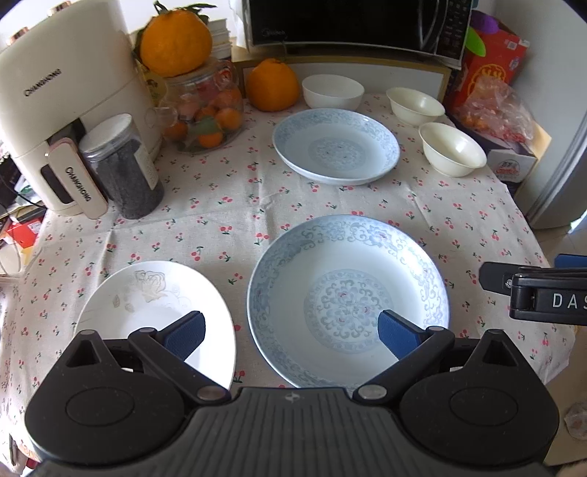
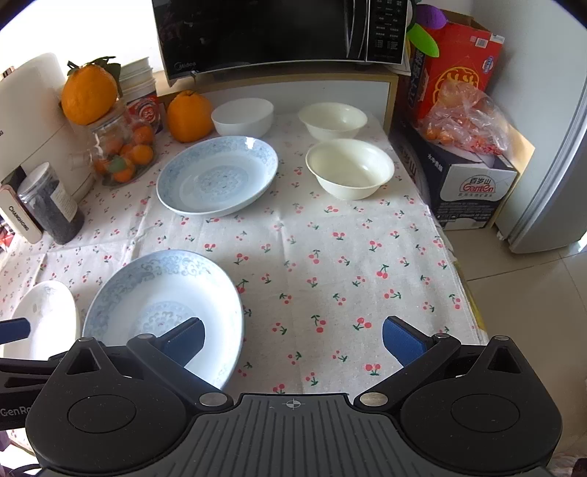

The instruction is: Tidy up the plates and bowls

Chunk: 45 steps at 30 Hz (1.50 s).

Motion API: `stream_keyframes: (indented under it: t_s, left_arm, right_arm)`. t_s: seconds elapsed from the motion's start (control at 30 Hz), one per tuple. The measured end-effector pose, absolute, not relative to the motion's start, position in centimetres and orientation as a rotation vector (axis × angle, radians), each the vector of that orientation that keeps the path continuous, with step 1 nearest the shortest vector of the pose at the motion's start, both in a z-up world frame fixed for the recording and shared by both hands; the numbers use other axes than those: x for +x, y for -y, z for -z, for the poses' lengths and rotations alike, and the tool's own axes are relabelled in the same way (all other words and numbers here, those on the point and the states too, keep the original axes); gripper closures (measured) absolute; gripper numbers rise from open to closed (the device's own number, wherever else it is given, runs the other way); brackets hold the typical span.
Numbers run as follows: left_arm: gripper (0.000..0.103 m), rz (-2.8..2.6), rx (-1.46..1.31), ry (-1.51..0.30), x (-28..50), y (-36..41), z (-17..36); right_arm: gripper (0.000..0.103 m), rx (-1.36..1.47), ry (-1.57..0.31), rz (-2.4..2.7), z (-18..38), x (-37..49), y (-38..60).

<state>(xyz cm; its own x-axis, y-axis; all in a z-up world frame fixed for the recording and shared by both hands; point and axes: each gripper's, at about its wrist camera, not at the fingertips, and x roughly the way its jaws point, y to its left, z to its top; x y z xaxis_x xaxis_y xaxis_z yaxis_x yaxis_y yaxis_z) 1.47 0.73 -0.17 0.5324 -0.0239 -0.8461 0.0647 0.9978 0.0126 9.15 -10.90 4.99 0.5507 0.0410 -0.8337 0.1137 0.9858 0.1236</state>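
Note:
Two blue-patterned plates lie on the cherry-print cloth: a near one [image 1: 330,279] [image 2: 146,293] and a far one [image 1: 335,146] [image 2: 216,176]. A white plate with a rose motif [image 1: 146,297] [image 2: 44,315] sits at the near left. Three white bowls stand at the back: one by the orange [image 1: 332,91] [image 2: 242,117], one far right [image 1: 414,106] [image 2: 332,119], one nearer [image 1: 451,148] [image 2: 348,167]. My left gripper [image 1: 291,334] is open, spanning the gap between the white plate and the near blue plate. My right gripper [image 2: 293,339] is open above bare cloth beside the near blue plate.
A white appliance [image 1: 62,110], a dark jar [image 1: 124,168], a glass jar of small oranges [image 1: 205,110] and two large oranges [image 1: 271,84] line the left and back. A microwave [image 1: 356,25] stands on a shelf behind. Boxes and a bag [image 2: 466,121] flank the table's right edge.

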Motion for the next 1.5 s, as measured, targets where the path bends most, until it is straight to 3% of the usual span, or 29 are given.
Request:
stream_keyframes:
  t_s: [0.17,0.27,0.37,0.43,0.53,0.73,0.83,1.0,1.5]
  left_arm:
    - [0.014,0.141,0.007,-1.043,3.0,-2.1,0.7]
    - [0.027,0.191,-0.075,-1.052,4.2,-3.4,0.9]
    - [0.043,0.234,-0.104,-1.047,5.2,-4.1,1.4]
    - [0.058,0.251,-0.092,-1.031,6.0,-4.3,1.8]
    - [0.068,0.257,-0.042,-1.006,7.1,-4.4,2.4]
    - [0.082,0.255,0.028,-1.045,8.0,-4.5,3.6]
    - [0.090,0.247,0.048,-1.055,8.2,-4.8,3.8]
    - [0.094,0.249,0.017,-1.112,8.7,-5.7,4.7]
    - [0.098,0.204,-0.041,-1.089,9.5,-4.6,4.4]
  right_arm:
    - [0.000,0.301,-1.020,-0.058,-3.9,9.9,11.9]
    - [0.003,0.423,-1.056,-0.106,-2.7,10.3,12.7]
    - [0.014,0.507,-1.090,-0.132,-1.5,10.2,12.9]
    - [0.034,0.553,-1.132,-0.154,-0.5,10.2,12.9]
    - [0.061,0.628,-1.173,-0.166,0.6,10.0,12.8]
    - [0.081,0.685,-1.228,-0.167,2.0,9.9,12.5]
    - [0.086,0.721,-1.250,-0.159,2.8,10.2,12.6]
    - [0.094,0.751,-1.266,-0.158,3.5,10.5,12.5]
    - [0.095,0.733,-1.185,-0.047,2.9,14.4,14.6]
